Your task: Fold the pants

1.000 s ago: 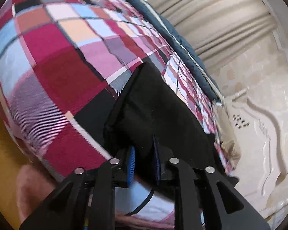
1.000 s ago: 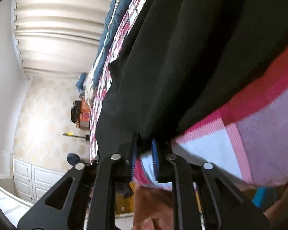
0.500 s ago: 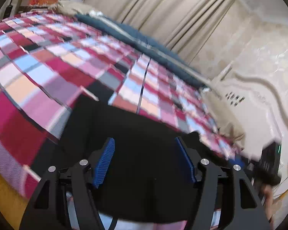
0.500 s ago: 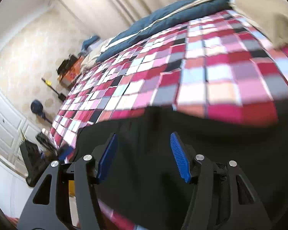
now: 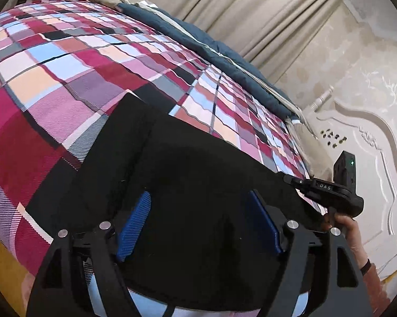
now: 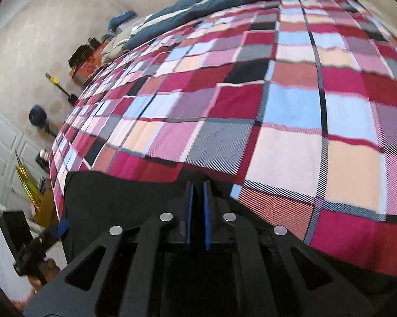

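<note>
The black pants (image 5: 198, 158) lie flat as a folded slab on the plaid bedspread (image 5: 66, 79), near its front edge. My left gripper (image 5: 198, 195) hovers over their near part. Its jaws are opening, with the blue pads (image 5: 135, 224) wide apart and pressing on nothing. In the same view my right gripper (image 5: 289, 179) sits at the pants' right corner, held by a hand (image 5: 346, 227). In the right wrist view my right gripper (image 6: 197, 183) is shut, tips at the far edge of the pants (image 6: 119, 198). Whether cloth is pinched there I cannot tell.
A dark blue quilt (image 5: 198, 39) and a beige pillow lie along the bed's far side, before curtains (image 5: 251, 13). A white carved panel (image 5: 370, 158) stands to the right. In the right wrist view a fan (image 6: 37, 116), white cabinet doors (image 6: 0, 153) and clutter line the left wall.
Both grippers let go of the pants' edge and opened. The left one has since spread wider above the pants. The right one moved sideways, rolled level and shut again.
</note>
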{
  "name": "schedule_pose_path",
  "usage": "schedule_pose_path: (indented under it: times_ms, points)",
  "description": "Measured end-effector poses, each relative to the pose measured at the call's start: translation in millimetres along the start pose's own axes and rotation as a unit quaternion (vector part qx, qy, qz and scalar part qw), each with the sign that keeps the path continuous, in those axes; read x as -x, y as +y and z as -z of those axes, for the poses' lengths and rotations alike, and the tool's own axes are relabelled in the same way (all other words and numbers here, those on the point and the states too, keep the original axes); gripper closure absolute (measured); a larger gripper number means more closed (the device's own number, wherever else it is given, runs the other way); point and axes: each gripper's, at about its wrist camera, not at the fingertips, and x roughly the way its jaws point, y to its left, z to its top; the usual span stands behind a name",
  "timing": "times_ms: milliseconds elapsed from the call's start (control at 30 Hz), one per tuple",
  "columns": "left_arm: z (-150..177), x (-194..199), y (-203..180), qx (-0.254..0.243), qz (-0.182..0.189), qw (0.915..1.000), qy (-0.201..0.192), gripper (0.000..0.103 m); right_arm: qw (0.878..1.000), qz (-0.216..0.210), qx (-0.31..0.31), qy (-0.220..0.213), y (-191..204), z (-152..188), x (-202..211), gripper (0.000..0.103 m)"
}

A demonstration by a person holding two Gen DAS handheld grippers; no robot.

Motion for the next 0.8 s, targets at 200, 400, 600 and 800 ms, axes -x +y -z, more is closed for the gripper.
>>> schedule_pose_path:
  times_ms: [200,400,600,800]
  points:
    - [7.3,-5.4,-10.7,-0.065,-0.022,0.9976,0.006,0.028,0.992,-0.069,-0.101,-0.014,-32.2,0.9,-2.3,0.086]
    - [2.2,-4.1,-3.1,-0.035,0.005,0.9993,0.010,0.023,0.976,-0.093,-0.152,-0.126,-70.6,31.4,105.7,0.050]
    - [3.4,-8.8,-12.0,-0.053,-0.010,0.9984,0.014,0.019,0.932,0.011,-0.248,-0.263,-179.9,98.5,265.1,0.049]
    - [2.7,-12.3,-16.3,-0.045,-0.032,0.9984,0.014,0.017,0.829,0.097,-0.408,-0.369,-305.8,175.8,371.4,0.049]
